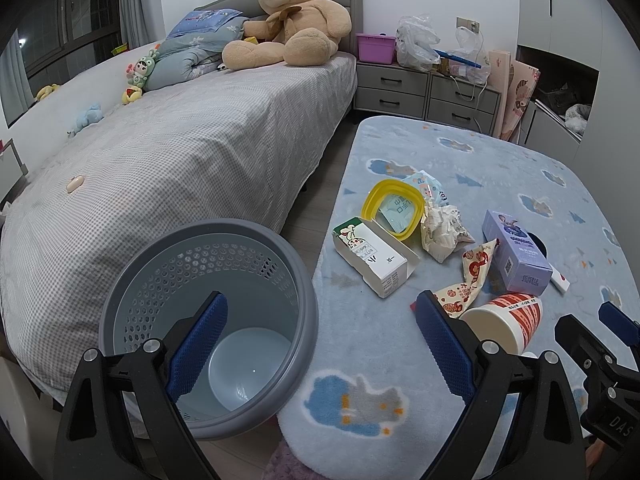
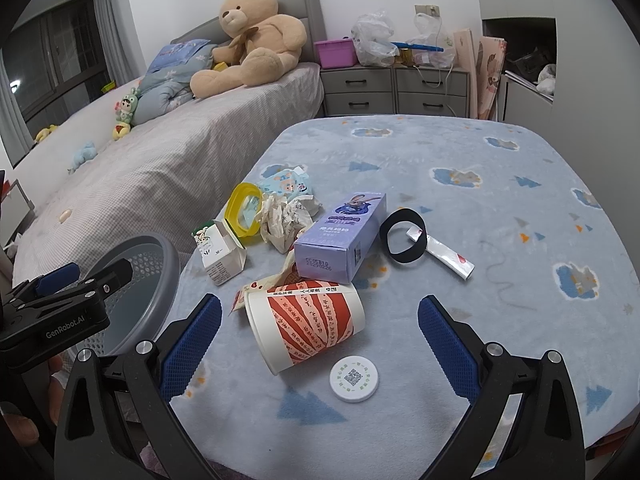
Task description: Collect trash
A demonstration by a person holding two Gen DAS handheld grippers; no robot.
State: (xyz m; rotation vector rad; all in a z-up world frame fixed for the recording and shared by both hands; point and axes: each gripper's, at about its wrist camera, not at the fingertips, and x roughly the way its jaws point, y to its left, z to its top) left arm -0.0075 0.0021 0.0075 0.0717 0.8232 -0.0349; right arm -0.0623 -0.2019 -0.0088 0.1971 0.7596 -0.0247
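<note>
Trash lies on a blue rug (image 2: pixel 460 152): a red-and-white paper cup (image 2: pixel 308 324) on its side, a purple box (image 2: pixel 340 236), a white carton (image 2: pixel 218 254), a yellow lid (image 2: pixel 242 220), crumpled paper (image 2: pixel 284 220), a black band (image 2: pixel 402 236), a white round lid (image 2: pixel 354 378). My right gripper (image 2: pixel 320 336) is open and empty, the cup between its fingers. My left gripper (image 1: pixel 320 344) is open and empty over the rim of the grey bin (image 1: pixel 280 240). The cup (image 1: pixel 508 320), carton (image 1: pixel 376 256) and purple box (image 1: pixel 516 252) show in the left wrist view.
A bed (image 1: pixel 180 152) with a teddy bear (image 1: pixel 296 16) runs along the left. Grey drawers (image 1: pixel 424 88) with plastic bags stand at the back. The bin stands on the floor between bed and rug. A snack wrapper (image 1: pixel 468 276) lies by the cup.
</note>
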